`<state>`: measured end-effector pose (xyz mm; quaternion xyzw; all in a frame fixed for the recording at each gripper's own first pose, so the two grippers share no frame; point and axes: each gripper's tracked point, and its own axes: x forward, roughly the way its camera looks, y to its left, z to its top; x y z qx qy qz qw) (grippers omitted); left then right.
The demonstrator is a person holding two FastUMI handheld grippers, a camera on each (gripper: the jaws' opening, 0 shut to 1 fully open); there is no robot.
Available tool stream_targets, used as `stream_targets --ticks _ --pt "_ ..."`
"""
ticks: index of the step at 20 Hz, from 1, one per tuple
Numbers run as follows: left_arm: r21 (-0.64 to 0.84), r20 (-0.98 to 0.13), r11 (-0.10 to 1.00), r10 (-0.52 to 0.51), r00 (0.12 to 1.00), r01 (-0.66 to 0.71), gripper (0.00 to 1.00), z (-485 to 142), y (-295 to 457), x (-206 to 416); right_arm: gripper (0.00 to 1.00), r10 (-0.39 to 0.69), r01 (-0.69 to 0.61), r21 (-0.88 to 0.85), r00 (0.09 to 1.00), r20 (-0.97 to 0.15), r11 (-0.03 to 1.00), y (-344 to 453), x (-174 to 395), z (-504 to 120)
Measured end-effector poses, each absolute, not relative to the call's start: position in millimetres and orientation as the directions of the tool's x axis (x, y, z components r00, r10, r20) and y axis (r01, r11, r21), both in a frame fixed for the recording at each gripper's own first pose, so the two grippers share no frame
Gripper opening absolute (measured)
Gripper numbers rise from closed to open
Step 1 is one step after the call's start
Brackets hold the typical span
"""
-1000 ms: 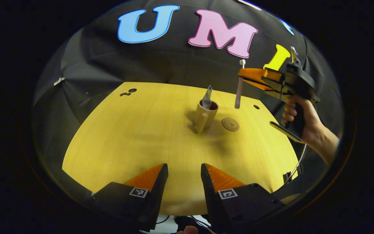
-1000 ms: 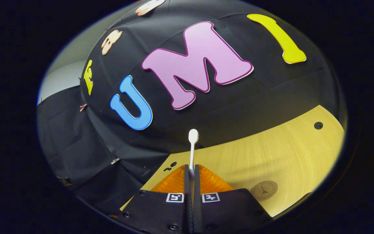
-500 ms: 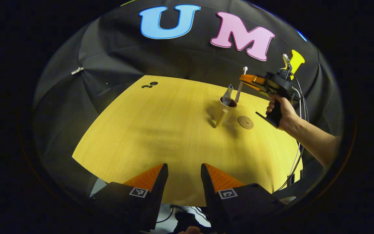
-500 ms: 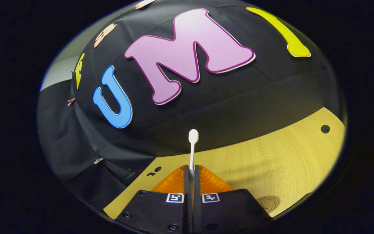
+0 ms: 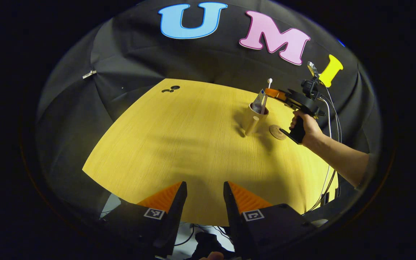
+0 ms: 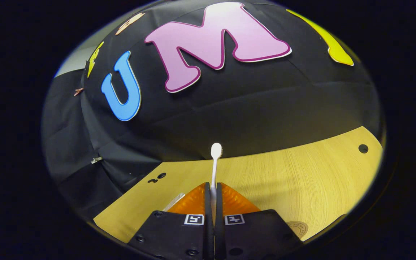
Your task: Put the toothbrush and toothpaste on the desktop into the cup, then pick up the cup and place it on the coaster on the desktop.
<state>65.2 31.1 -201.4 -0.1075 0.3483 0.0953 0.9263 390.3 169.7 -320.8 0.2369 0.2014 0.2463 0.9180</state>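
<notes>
A yellow wooden desktop [image 5: 179, 144] is filling the middle of the left gripper view, with black cloth hanging behind it. A tan cup [image 5: 253, 118] is standing upright on the desktop, well away from the near edge and toward the far right part of the wood. A toothpaste tube [image 5: 258, 101] is leaning inside the cup, its top poking above the rim. Just to the right of the cup, a round brown coaster [image 5: 276, 131] is lying flat on the desktop, close to the cup but apart from it.

A person's hand [image 5: 303, 127] is holding the right gripper [image 5: 271, 93] by its handle, above and just right of the cup. Its two fingers are pressing together on a white toothbrush [image 5: 265, 99], which is standing nearly upright, bristle head on top. The lower end of the brush is dipping past the cup's rim, beside the toothpaste. In the right gripper view, the toothbrush [image 6: 215, 162] is rising from between the clamped fingers [image 6: 197, 202], and part of the coaster [image 6: 297, 228] is peeking out at lower right.

The left gripper [image 5: 201, 202] is hanging at the near edge of the desktop, far from the cup, its fingers standing apart with nothing between them.
</notes>
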Motion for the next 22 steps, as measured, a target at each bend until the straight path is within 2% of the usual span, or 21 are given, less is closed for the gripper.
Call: stream_targets --ticks 1,2,3,6,7,8,9,10,11,14,19,20,21,22 --pt "-0.136 -0.665 0.959 0.097 0.741 -0.247 0.64 -200.8 30.4 65.0 0.07 0.546 -0.359 0.525 0.796 -0.259 0.772 170.0 385.7 -323.0" --pt "-0.137 -0.663 0.960 0.093 0.743 -0.242 0.72 -200.3 29.7 64.2 0.07 0.552 -0.364 0.523 0.791 -0.263 0.771 171.4 380.6 -323.0" --pt "-0.137 -0.660 0.962 0.089 0.746 -0.236 0.64 -199.1 29.9 63.3 0.09 0.563 -0.369 0.528 0.781 -0.270 0.765 173.5 374.4 -322.6" --pt "-0.140 -0.648 0.964 0.083 0.757 -0.225 0.64 -198.7 28.3 62.0 0.12 0.578 -0.362 0.551 0.764 -0.287 0.752 173.9 360.8 -321.3" --pt "-0.146 -0.642 0.964 0.078 0.762 -0.222 0.72 -197.5 27.9 60.2 0.14 0.580 -0.355 0.563 0.762 -0.289 0.746 173.0 356.8 -321.0" --pt "-0.156 -0.637 0.964 0.068 0.768 -0.215 0.64 -194.9 26.6 58.6 0.16 0.573 -0.340 0.569 0.762 -0.300 0.749 170.6 353.8 -321.3" --pt "-0.166 -0.631 0.964 0.059 0.774 -0.209 0.64 -194.4 24.9 56.3 0.09 0.567 -0.325 0.572 0.761 -0.314 0.753 167.2 350.0 -322.4" --pt "-0.172 -0.626 0.964 0.052 0.778 -0.203 0.64 -193.9 24.3 53.6 0.14 0.563 -0.315 0.574 0.760 -0.324 0.756 163.7 346.8 -321.7" --pt "-0.177 -0.623 0.964 0.047 0.781 -0.199 0.64 -193.1 23.5 52.5 0.32 0.557 -0.303 0.577 0.760 -0.334 0.759 159.3 342.1 -321.3" --pt "-0.192 -0.615 0.965 0.025 0.788 -0.180 0.64 -192.4 19.5 54.6 0.32 0.544 -0.271 0.584 0.758 -0.360 0.765 146.4 324.9 -319.4" --pt "-0.208 -0.608 0.971 -0.034 0.793 -0.118 0.64 -193.5 6.5 74.8 0.39 0.549 -0.218 0.590 0.692 -0.468 0.778 127.6 268.1 -338.6" --pt "-0.206 -0.607 0.973 -0.047 0.793 -0.100 0.64 -193.7 3.1 80.7 0.39 0.535 -0.194 0.581 0.681 -0.500 0.790 120.7 256.1 -346.2" --pt "-0.201 -0.607 0.976 -0.059 0.793 -0.081 0.64 -193.2 -0.4 89.0 0.22 0.524 -0.172 0.575 0.667 -0.530 0.800 113.6 243.1 -354.7" --pt "-0.195 -0.607 0.979 -0.071 0.791 -0.062 0.64 -193.0 -3.5 96.4 0.22 0.506 -0.141 0.566 0.653 -0.564 0.812 104.9 230.3 -362.6"
